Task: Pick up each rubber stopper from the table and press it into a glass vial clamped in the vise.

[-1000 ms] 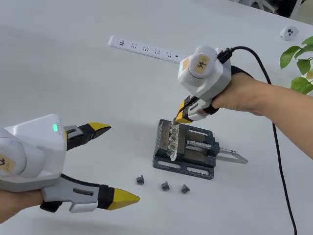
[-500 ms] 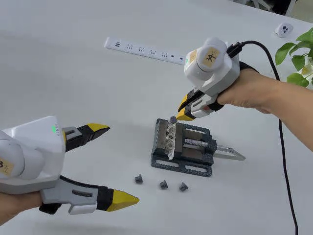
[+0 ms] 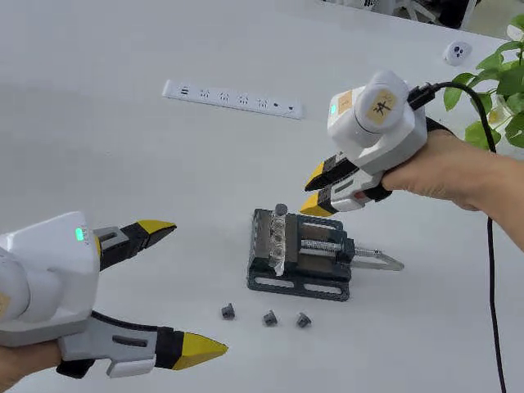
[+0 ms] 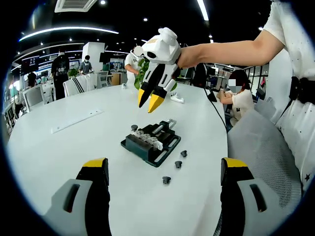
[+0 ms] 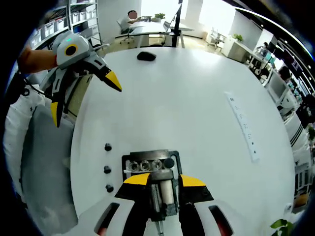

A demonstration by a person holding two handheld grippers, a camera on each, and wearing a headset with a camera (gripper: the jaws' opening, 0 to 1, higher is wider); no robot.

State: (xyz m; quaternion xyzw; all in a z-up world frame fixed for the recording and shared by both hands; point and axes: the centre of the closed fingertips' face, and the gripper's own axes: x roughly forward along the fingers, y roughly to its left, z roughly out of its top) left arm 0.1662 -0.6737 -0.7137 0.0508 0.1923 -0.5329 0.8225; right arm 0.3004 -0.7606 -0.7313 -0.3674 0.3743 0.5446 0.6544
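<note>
Bright, even light falls from above on the white round bench (image 3: pixel 123 139), whose matte top shows almost no glare. The dark metal vise (image 3: pixel 299 264) and the three small dark grey rubber stoppers (image 3: pixel 269 318) throw only faint, soft shadows. The head view is sharp throughout. In the left gripper view, long ceiling strip lights (image 4: pixel 203 10) glow against a dark ceiling, and straight lines bend towards the edges. In the right gripper view the far end of the room (image 5: pixel 197 10) is blown out white, and the bench's rim curves strongly.
</note>
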